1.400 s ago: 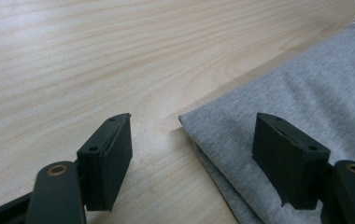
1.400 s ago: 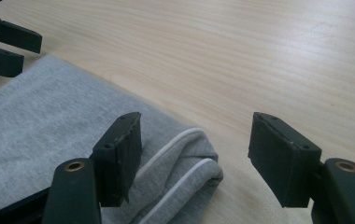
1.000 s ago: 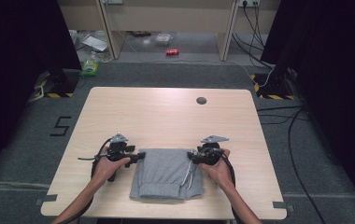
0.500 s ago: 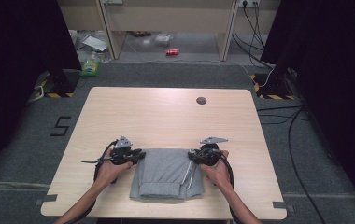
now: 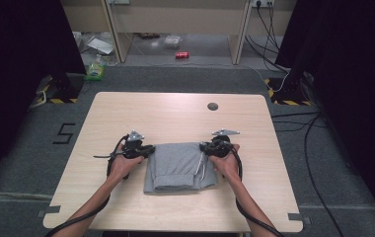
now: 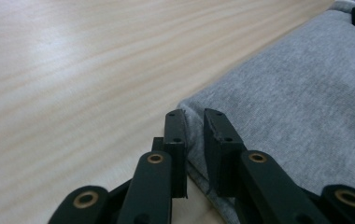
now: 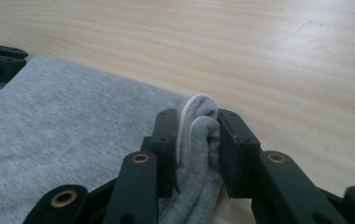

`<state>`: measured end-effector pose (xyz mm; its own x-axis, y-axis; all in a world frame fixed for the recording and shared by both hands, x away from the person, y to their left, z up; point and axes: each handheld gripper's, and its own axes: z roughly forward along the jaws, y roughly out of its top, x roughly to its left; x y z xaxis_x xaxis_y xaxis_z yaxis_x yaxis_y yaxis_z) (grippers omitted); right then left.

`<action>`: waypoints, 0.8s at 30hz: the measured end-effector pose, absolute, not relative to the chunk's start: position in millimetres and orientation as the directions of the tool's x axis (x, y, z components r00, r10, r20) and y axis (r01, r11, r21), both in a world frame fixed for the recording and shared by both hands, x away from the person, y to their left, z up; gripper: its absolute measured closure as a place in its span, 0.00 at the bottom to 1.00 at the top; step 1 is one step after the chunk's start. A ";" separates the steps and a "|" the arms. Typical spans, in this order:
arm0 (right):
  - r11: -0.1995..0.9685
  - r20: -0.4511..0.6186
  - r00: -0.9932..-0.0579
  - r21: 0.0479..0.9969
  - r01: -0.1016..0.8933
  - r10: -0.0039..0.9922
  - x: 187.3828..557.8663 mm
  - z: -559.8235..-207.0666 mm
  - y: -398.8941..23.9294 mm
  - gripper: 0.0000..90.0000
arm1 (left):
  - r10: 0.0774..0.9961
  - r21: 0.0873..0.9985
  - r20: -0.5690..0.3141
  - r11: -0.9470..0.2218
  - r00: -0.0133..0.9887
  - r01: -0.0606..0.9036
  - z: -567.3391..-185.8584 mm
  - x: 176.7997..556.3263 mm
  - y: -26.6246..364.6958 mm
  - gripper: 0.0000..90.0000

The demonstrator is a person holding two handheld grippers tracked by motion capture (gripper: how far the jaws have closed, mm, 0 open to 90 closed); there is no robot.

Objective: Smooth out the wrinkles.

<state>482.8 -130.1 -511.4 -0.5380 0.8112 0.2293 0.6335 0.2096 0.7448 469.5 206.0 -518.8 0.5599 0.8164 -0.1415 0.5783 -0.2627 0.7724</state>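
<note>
A folded grey garment with white drawstrings lies on the near middle of the wooden table. My left gripper is at its far left corner, jaws shut on a thin edge of the grey cloth, with the left gripper close to the tabletop. My right gripper is at the far right corner. In the right gripper view, the right gripper is shut on a thick bunch of the garment with a white drawstring looped in it.
A small dark round disc sits in the table's far right part. Beyond the table are floor cables, a red can and a green bottle. A person's forearms come in from the near edge.
The left gripper has slid right, closer to the garment's far left corner, and now pinches its edge. The right gripper has stayed put.
</note>
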 end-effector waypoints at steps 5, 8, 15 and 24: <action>0.201 0.223 -0.523 0.746 0.635 0.823 497.9 -511.2 -130.1 0.77 | 0.829 0.771 -0.116 -0.272 0.547 0.576 -517.8 484.7 201.6 0.88; 0.203 0.215 -0.518 0.746 0.634 0.828 504.8 -510.9 -129.6 0.77 | 0.834 0.771 -0.099 -0.280 0.542 0.572 -517.3 490.5 199.7 0.88; 0.177 0.245 -0.497 0.733 0.657 0.833 508.4 -506.8 -134.3 0.63 | 0.835 0.773 -0.131 -0.252 0.535 0.582 -518.8 493.0 203.0 0.86; 0.144 0.246 -0.465 0.742 0.655 0.850 498.8 -502.5 -155.9 0.56 | 0.839 0.771 -0.145 -0.236 0.524 0.591 -518.6 493.4 205.1 0.81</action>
